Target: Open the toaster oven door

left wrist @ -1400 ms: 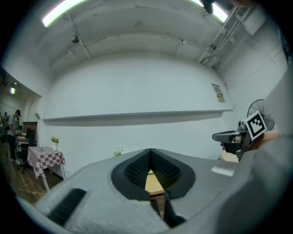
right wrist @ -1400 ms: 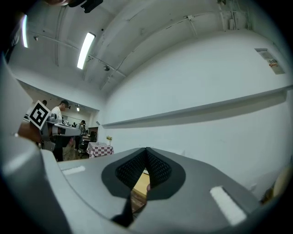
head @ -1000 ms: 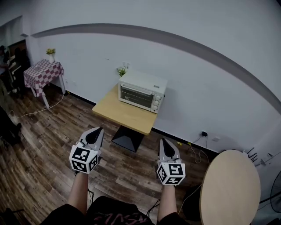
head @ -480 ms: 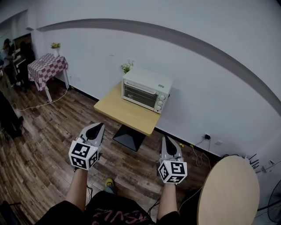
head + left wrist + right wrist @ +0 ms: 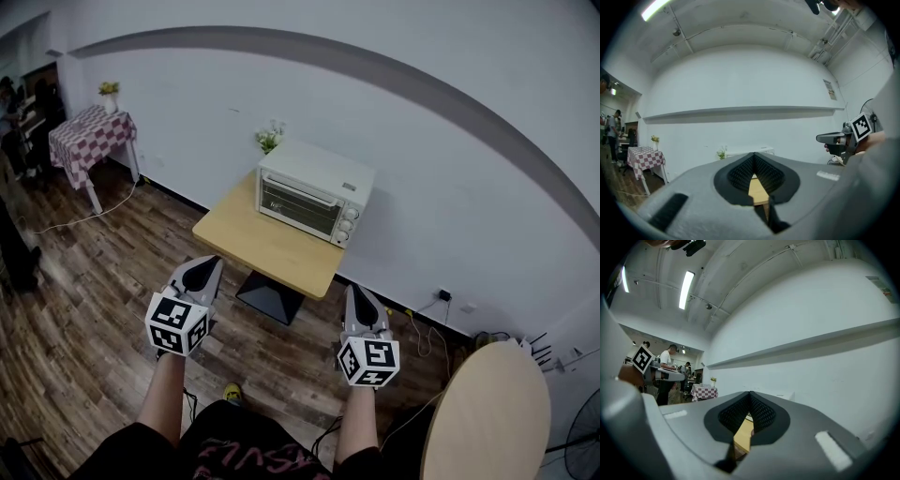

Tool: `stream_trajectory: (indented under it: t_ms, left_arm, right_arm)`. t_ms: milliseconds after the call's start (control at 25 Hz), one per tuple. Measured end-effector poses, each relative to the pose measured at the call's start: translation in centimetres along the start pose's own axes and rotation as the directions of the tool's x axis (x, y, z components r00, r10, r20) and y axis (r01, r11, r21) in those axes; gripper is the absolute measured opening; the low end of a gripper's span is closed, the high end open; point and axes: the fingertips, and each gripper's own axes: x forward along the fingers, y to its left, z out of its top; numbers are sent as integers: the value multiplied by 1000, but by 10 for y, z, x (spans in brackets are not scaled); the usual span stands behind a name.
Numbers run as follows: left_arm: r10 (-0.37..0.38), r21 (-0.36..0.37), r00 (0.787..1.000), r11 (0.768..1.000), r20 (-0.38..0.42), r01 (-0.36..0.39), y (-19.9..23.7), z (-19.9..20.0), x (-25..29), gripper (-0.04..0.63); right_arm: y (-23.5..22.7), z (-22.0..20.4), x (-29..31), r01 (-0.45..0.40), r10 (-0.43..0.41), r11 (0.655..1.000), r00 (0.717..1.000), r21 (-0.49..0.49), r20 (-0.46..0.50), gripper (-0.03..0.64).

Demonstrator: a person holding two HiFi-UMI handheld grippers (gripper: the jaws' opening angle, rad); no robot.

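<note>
Smooth white toaster oven, glossy glass door, matt pale wooden table; dark wood-plank floor, checked cloth

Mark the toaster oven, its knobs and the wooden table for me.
toaster oven [image 5: 302,204], head view, on the glass door.
knobs [image 5: 349,225], head view, on the middle knob.
wooden table [image 5: 265,249], head view, on the bare top.
</note>
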Motion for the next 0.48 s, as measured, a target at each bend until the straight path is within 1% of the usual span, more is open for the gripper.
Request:
stream_trajectory:
  t_ms: [120, 240, 480]
  left_arm:
    - [-21, -14, 1000, 1000, -17, 21, 15, -6, 22, -2]
    - [-39, -10, 999, 999, -34, 38, 32, -10, 44, -2]
    - [-57, -18, 998, 998, -36, 56, 80, -6, 84, -2]
  right_arm:
    - [-1, -4, 25, 7, -7, 1000, 1000, -9, -13, 11]
    - [-2, -7, 52, 19, -19, 1000, 999, -8, -26, 11]
    - [2, -9, 106, 39, -39, 999, 999, -8, -37, 11]
